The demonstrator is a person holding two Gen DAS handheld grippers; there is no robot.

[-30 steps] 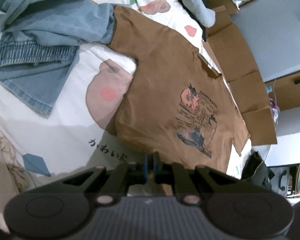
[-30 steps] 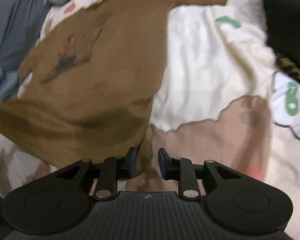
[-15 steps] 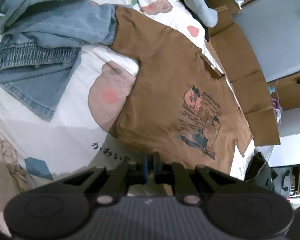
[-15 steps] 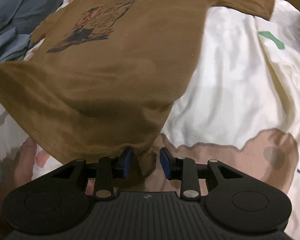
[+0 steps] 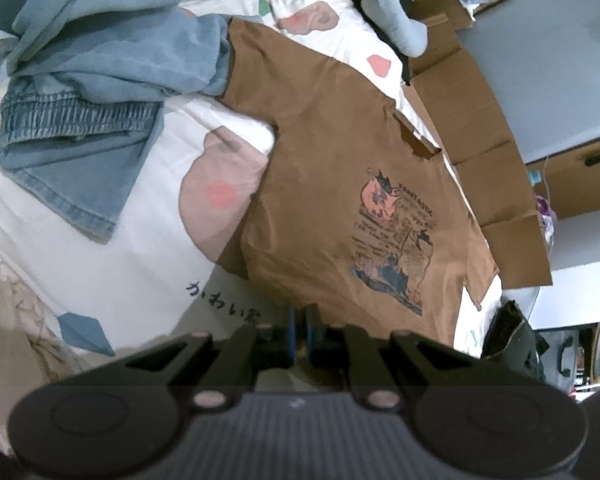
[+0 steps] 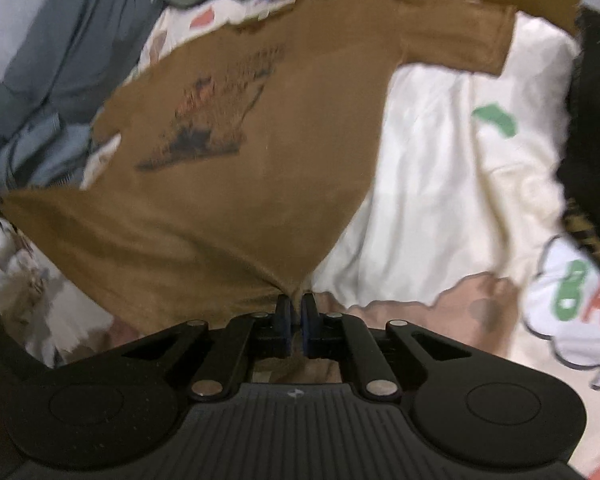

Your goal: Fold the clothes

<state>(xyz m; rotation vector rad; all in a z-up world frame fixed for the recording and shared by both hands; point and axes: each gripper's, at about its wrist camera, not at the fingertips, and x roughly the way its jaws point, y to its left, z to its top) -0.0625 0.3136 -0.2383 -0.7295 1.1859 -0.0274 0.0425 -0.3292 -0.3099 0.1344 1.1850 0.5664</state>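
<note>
Bedding on the bed [image 5: 148, 216] is white with pink and green cartoon prints and a line of dark script. Spread across it lies the brown T-shirt [image 5: 324, 184], printed side up, its graphic [image 5: 394, 240] showing orange and dark blue. One sleeve runs under a heap of blue denim garments [image 5: 84, 92] at the far left. Flattened cardboard [image 5: 480, 168] lies along the shirt's far side, next to a grey panel [image 5: 540, 76]. A grey plush item [image 5: 392, 12] rests near the collar end.

The left gripper [image 5: 299, 322] has its blue-padded jaws pressed together on the shirt's hem edge. The right gripper [image 6: 292, 312] is likewise clamped on a corner of the hem, with fabric drawn taut into folds toward it. The right wrist view is motion-blurred. A dark garment [image 6: 592, 120] lies at the right edge.
</note>
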